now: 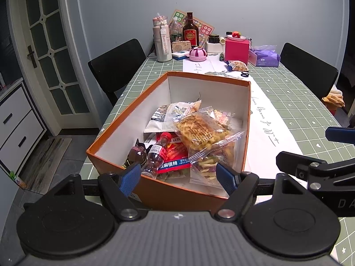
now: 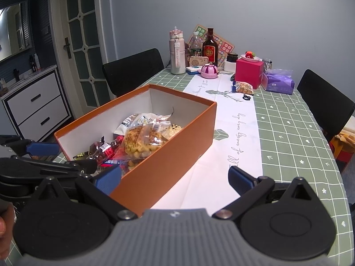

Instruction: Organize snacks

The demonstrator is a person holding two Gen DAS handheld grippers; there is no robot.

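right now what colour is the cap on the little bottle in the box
Red. The small bottle's cap shows best in the left wrist view, inside the orange box.

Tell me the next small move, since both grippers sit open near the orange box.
Probably send the right gripper toward the snack bag by the pink box: it appears to be the only snack outside the orange box, and that gripper is open and empty.
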